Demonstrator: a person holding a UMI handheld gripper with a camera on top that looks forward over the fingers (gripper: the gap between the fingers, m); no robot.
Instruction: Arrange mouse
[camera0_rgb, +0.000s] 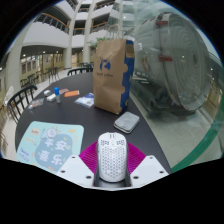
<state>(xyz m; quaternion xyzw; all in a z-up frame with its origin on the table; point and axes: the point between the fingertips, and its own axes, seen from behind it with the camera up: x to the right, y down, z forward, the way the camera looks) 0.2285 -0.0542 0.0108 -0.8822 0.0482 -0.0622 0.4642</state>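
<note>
The claw (112, 163) grips the white mouse (112, 157) by its sides; it's likely light, stiff, slippery plastic.

The mouse (112, 157) is white with a perforated, honeycomb-style shell. It sits at the lower centre of the frame, lengthwise between the gripper's (112, 163) pink pads (88, 157), its rounded back facing the camera. Both pads appear to press its sides, above the dark round table (80, 120).

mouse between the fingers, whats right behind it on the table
Beyond the white mouse lies a small pale flat object, then a standing paper bag. What is behind the bag is covered.
</note>
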